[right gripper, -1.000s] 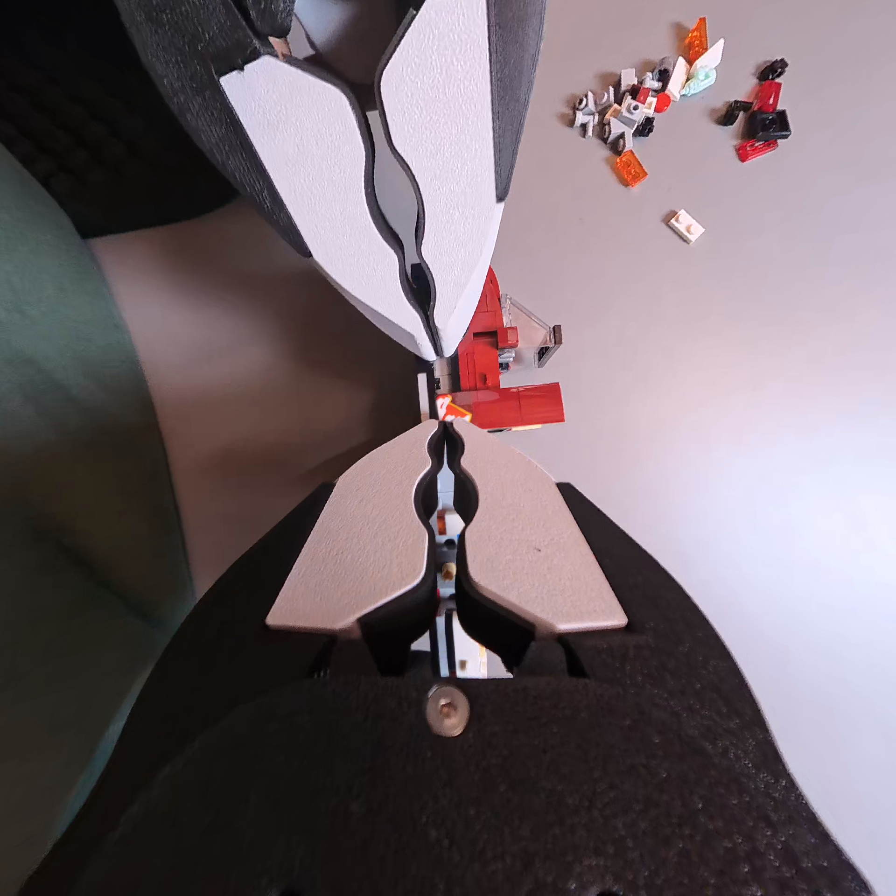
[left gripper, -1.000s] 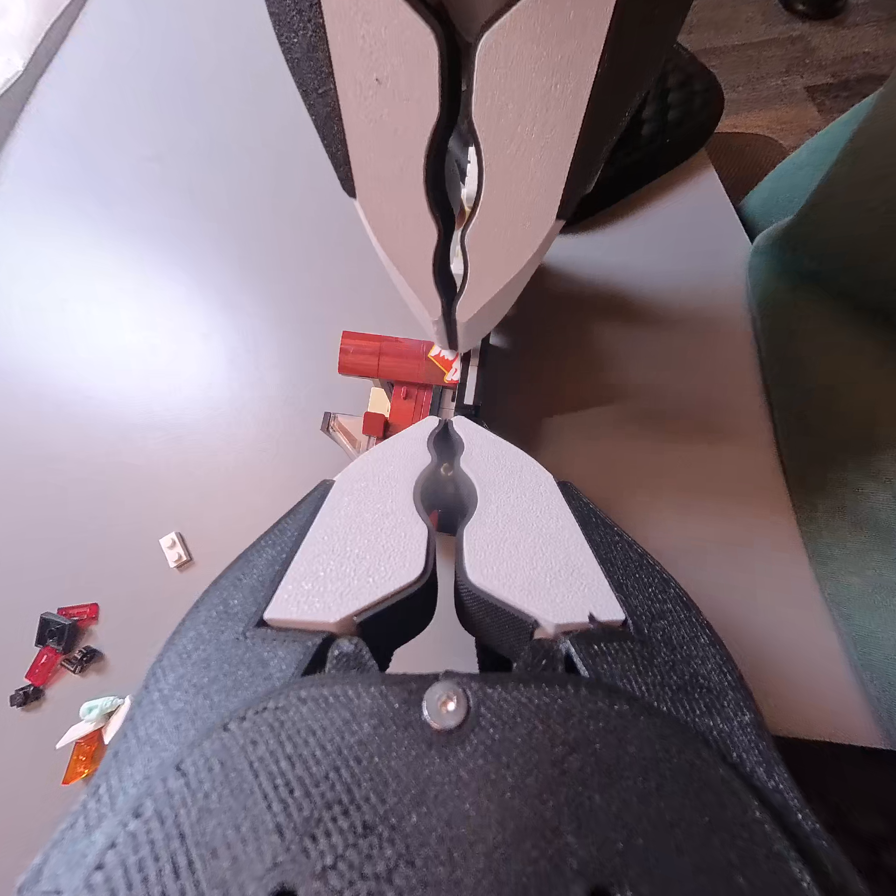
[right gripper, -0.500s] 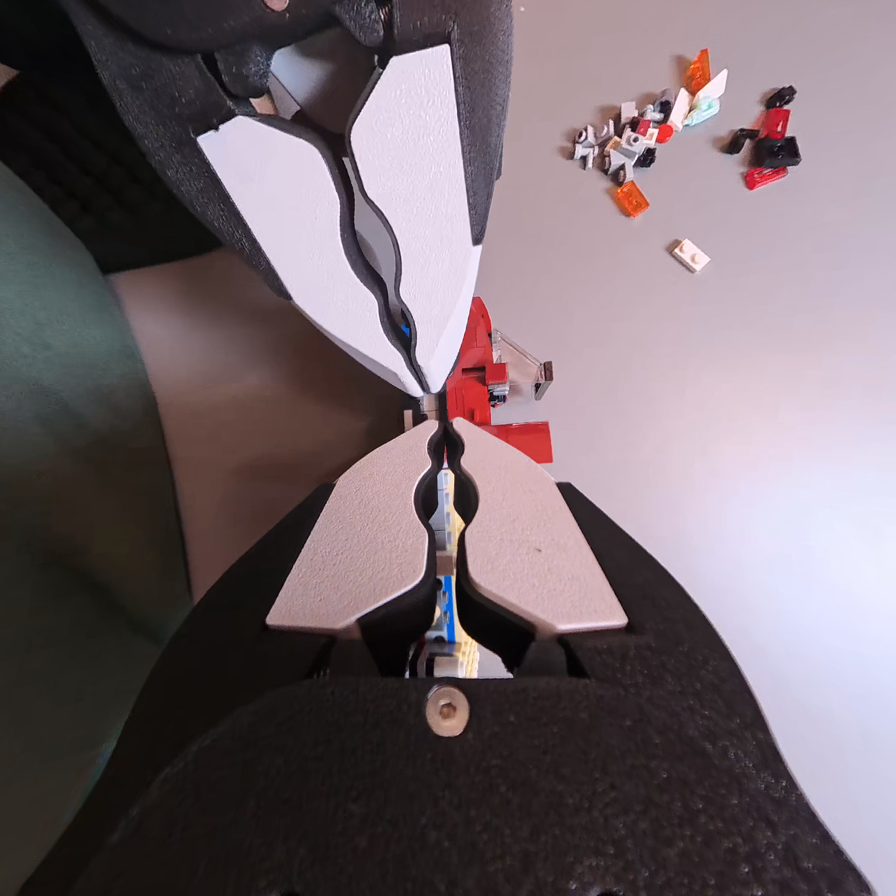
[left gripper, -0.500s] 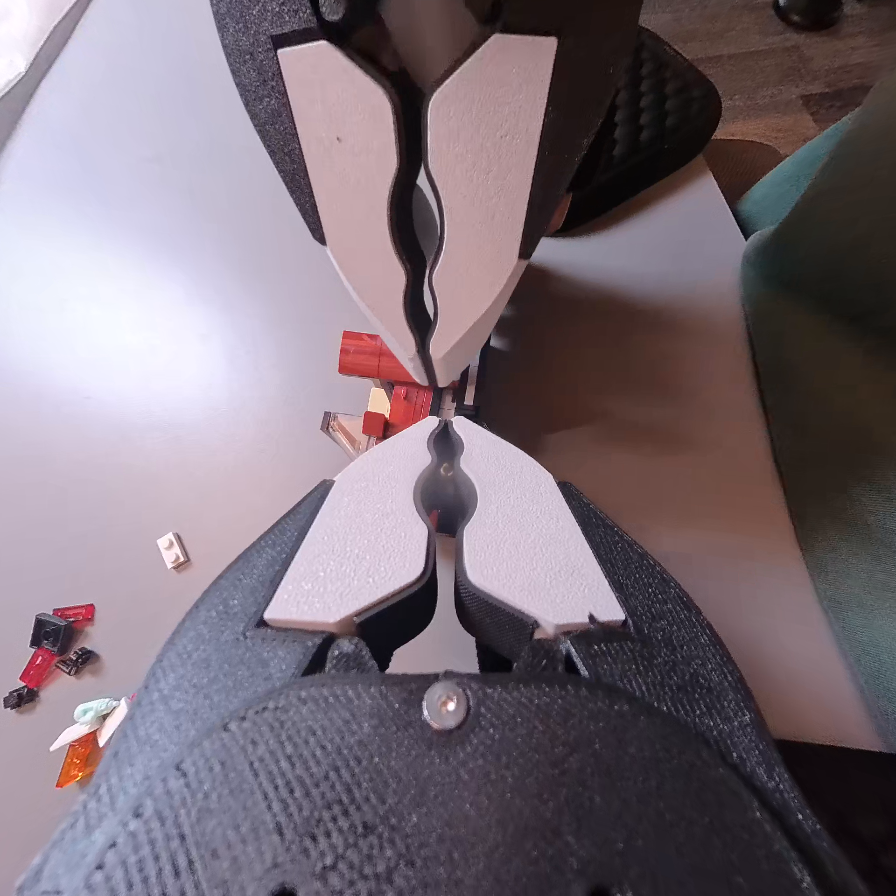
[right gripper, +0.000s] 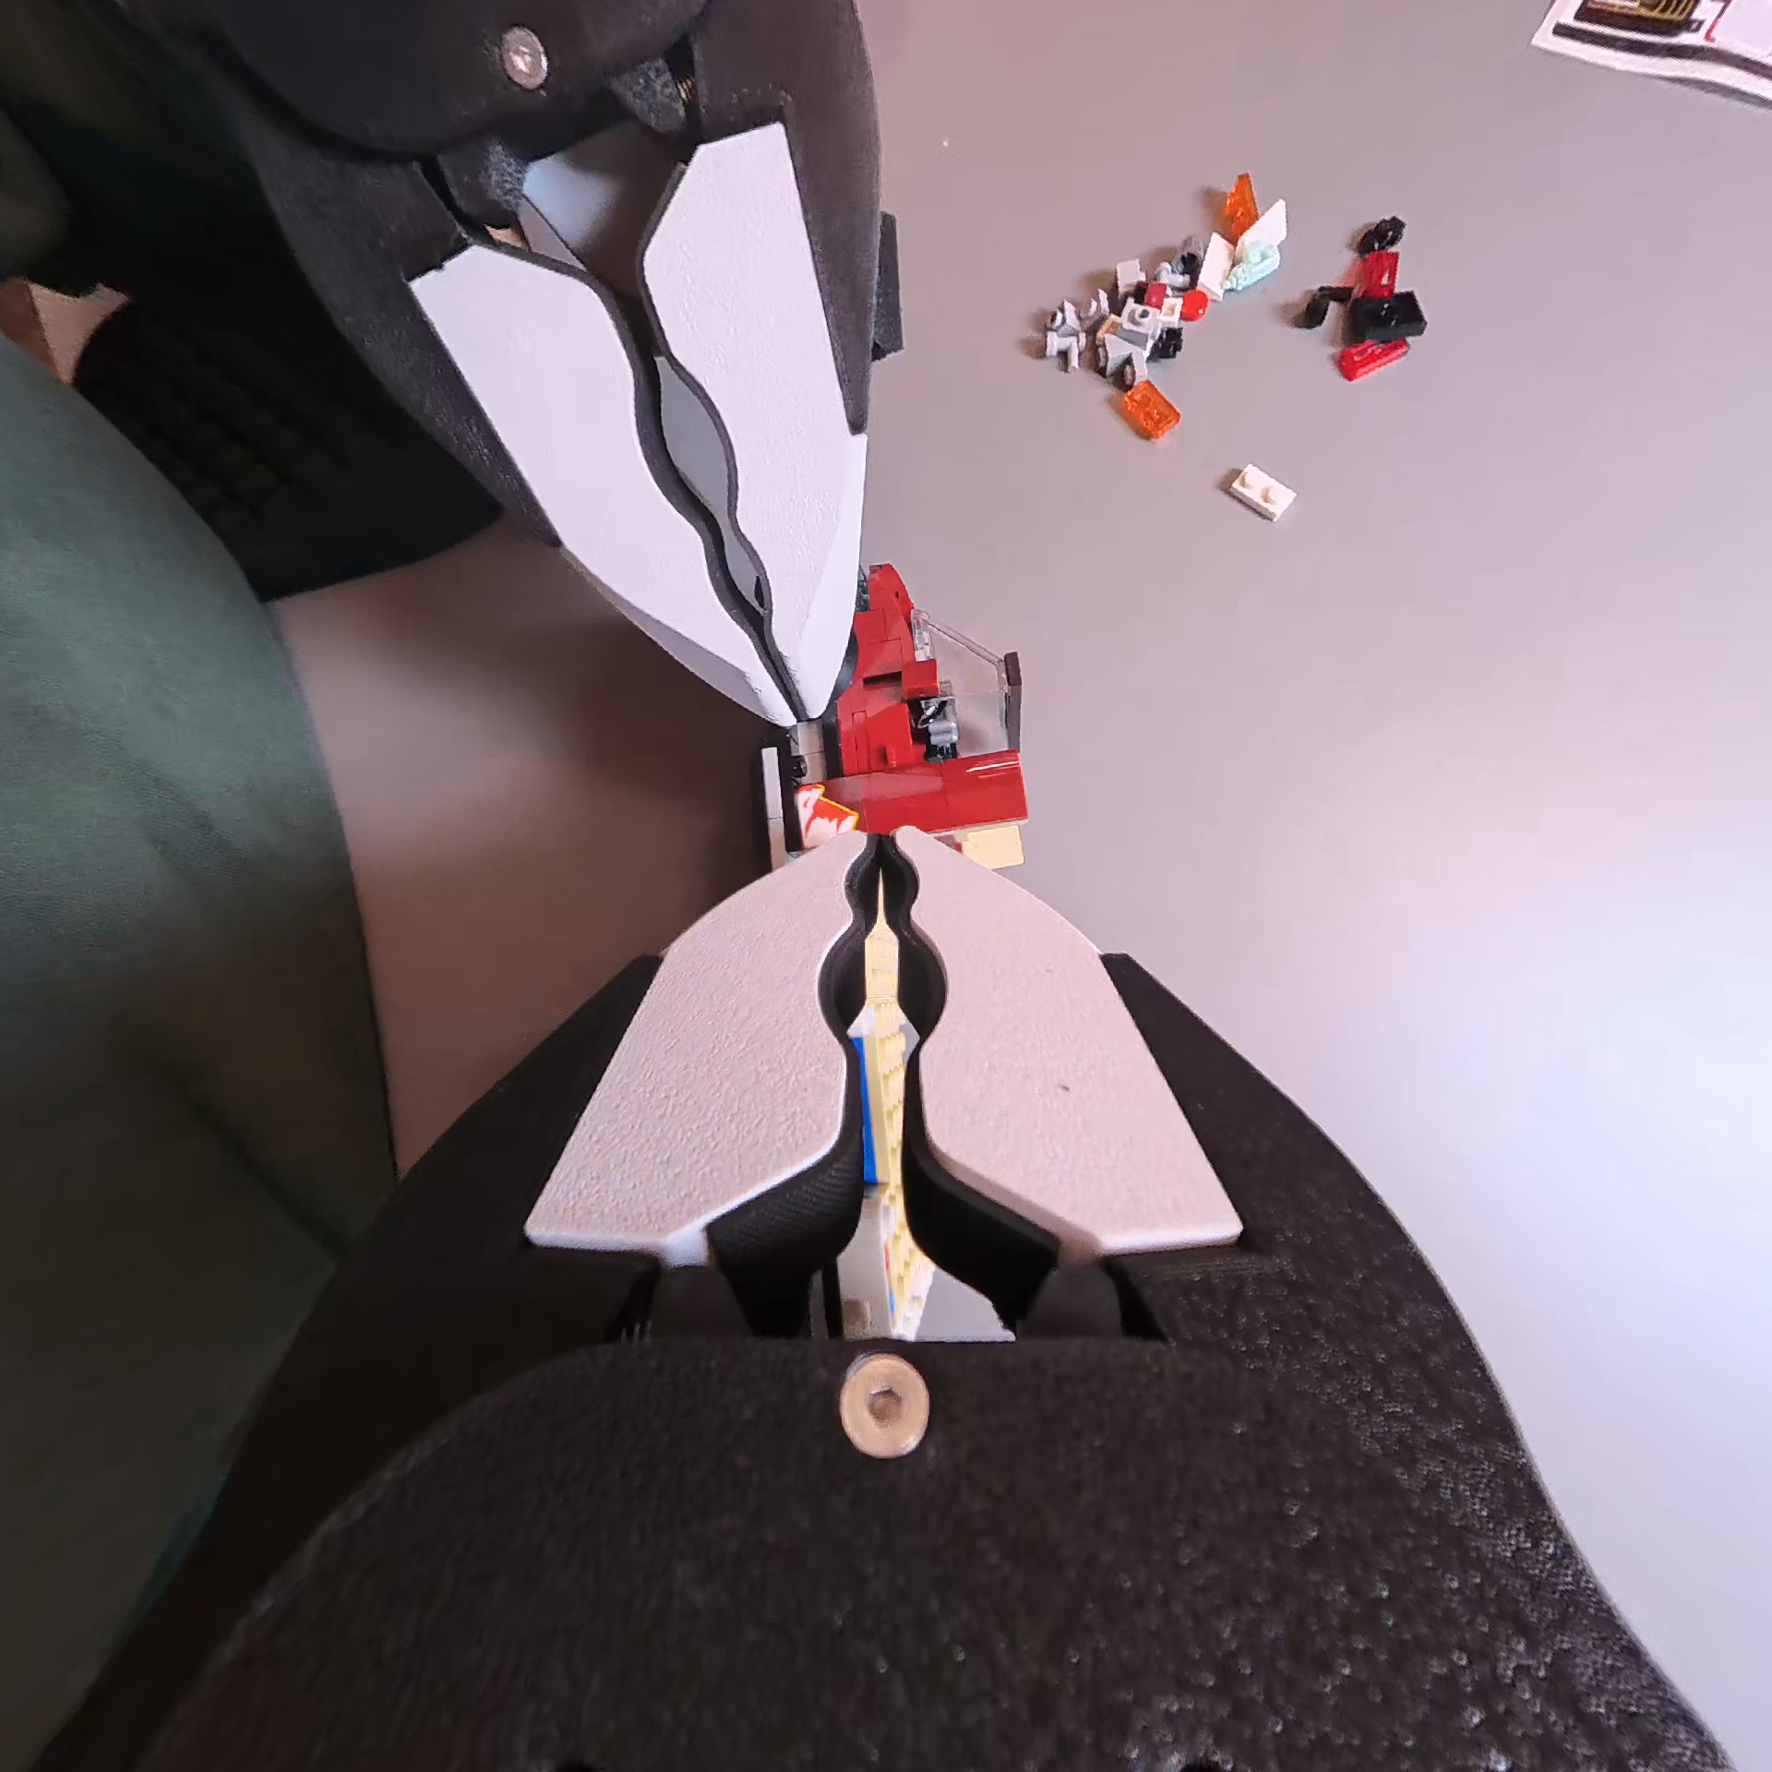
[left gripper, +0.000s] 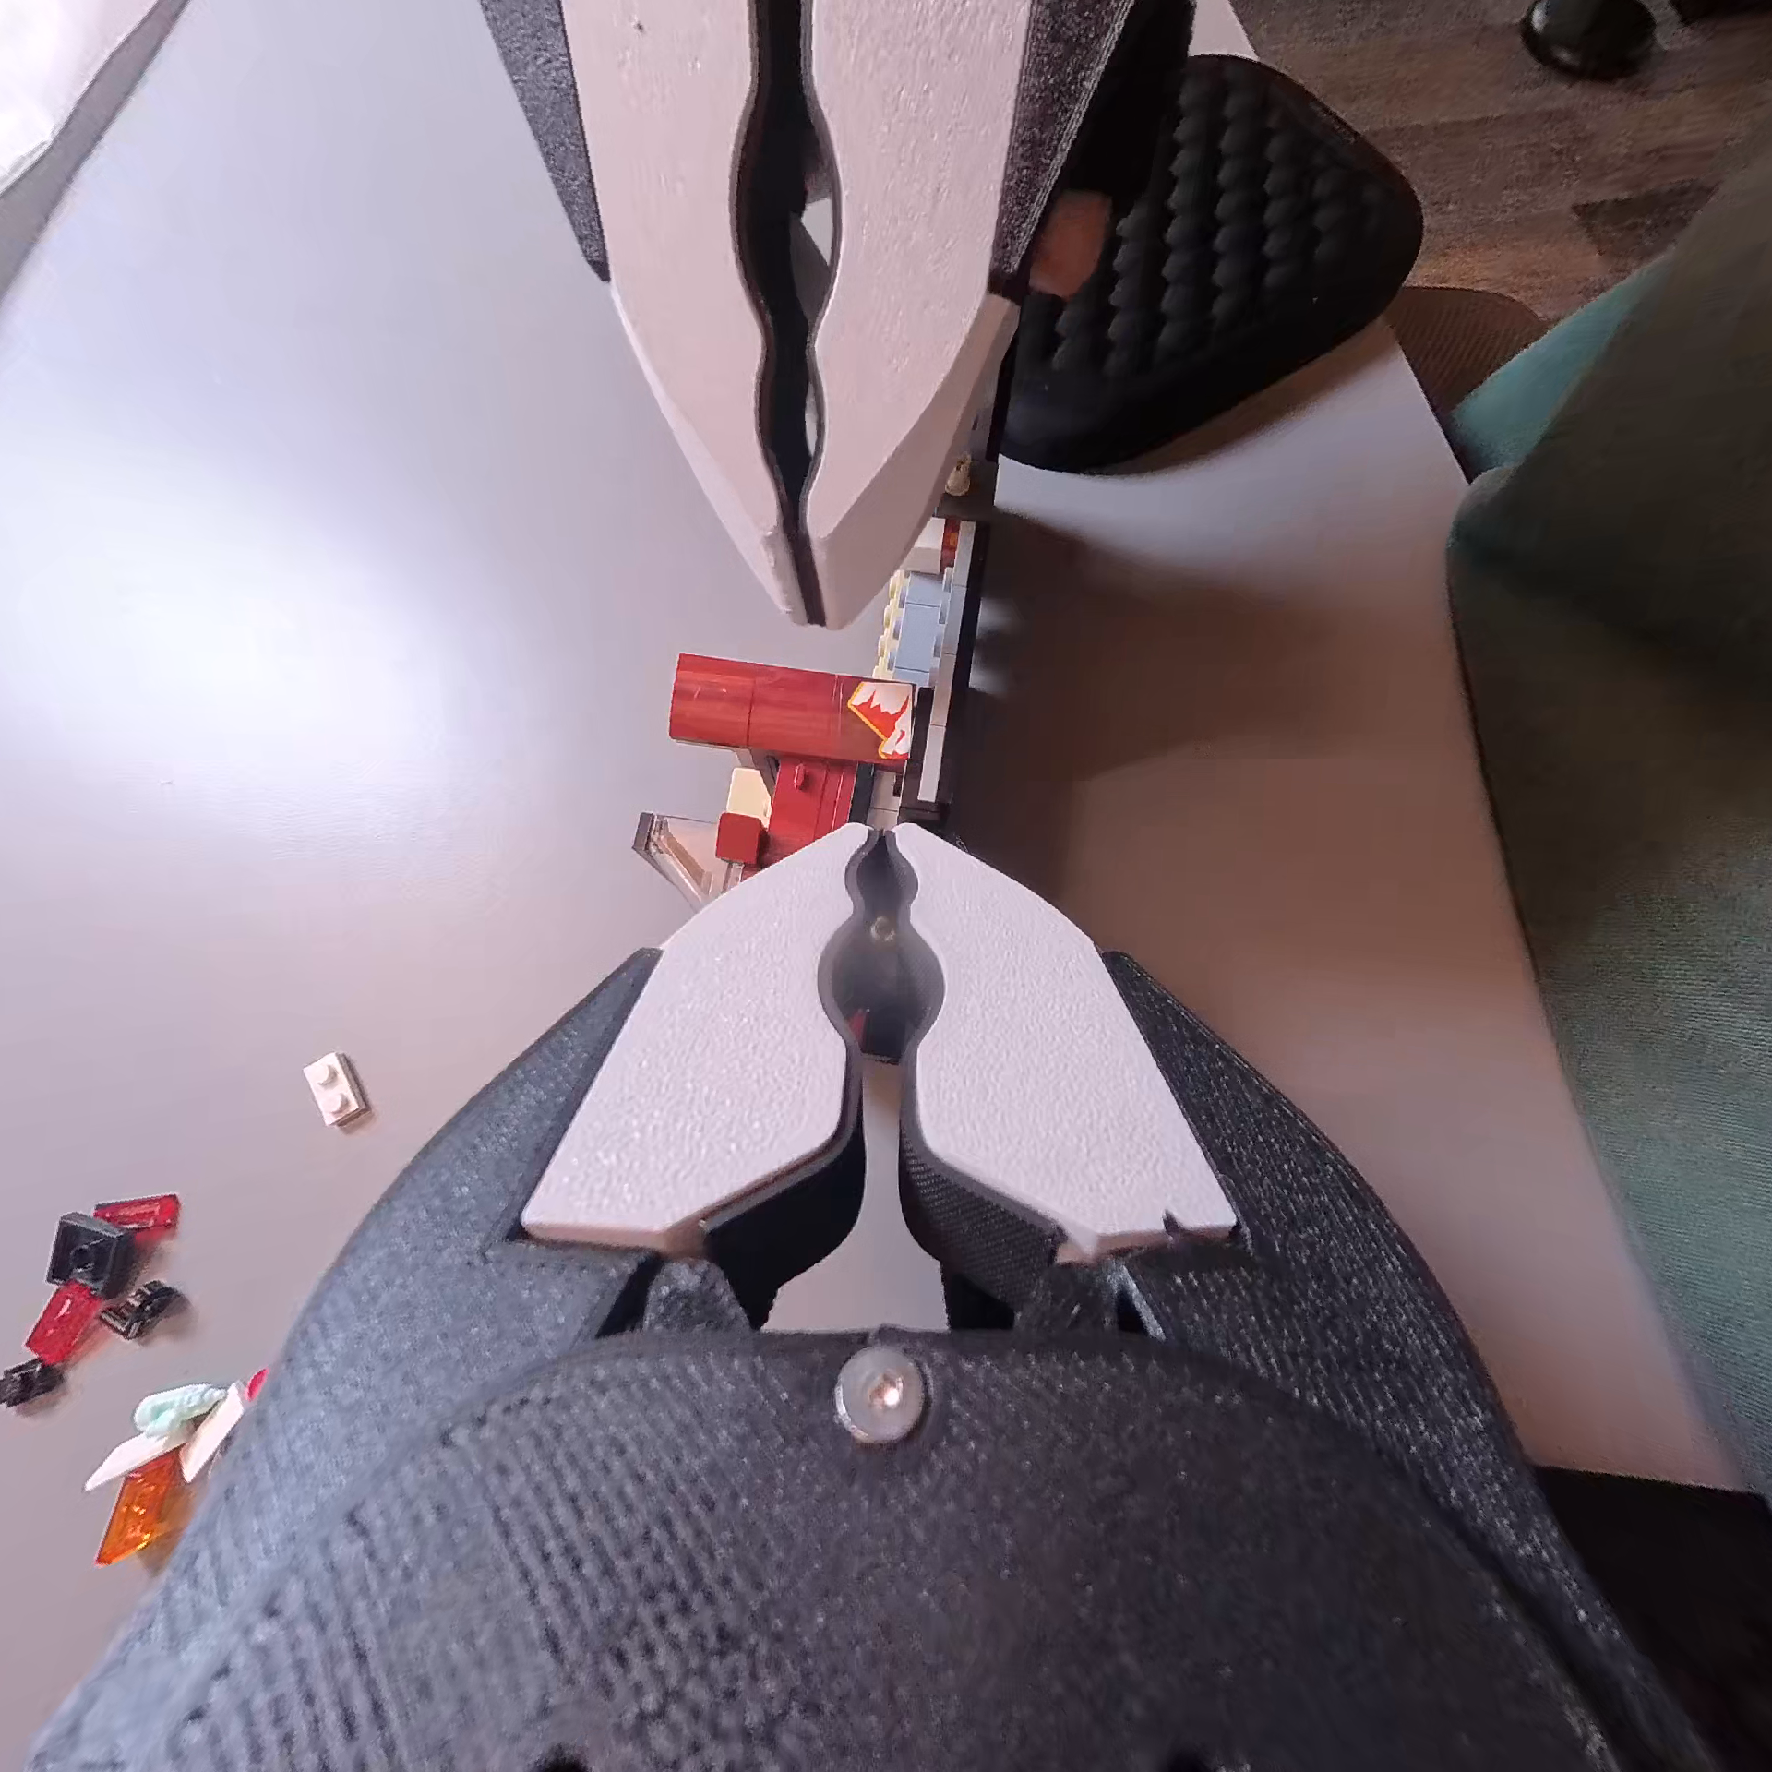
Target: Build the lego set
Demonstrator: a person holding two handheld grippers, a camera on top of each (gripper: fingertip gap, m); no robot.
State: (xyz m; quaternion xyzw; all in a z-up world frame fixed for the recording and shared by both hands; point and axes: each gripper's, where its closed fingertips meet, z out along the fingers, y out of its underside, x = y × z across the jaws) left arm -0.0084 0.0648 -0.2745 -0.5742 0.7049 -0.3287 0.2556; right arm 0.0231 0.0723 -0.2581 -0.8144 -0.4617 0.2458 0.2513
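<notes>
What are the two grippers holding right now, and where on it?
Both are shut on the lego model: the left gripper pinches one end of its base, the right gripper the opposite end.

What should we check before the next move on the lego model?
1. Is the left tool shut on the lego model? Ok.
2. Is the right tool shut on it too? Ok.
3. Is the model lifted off the table? Cannot tell.
4. Are the spare pieces in sight on the table? Ok.
5. Does the small white piece lie apart from the pile, easy to grab? Ok.
6. Is one tool free to fetch a piece? Not ok, both are holding.
</notes>
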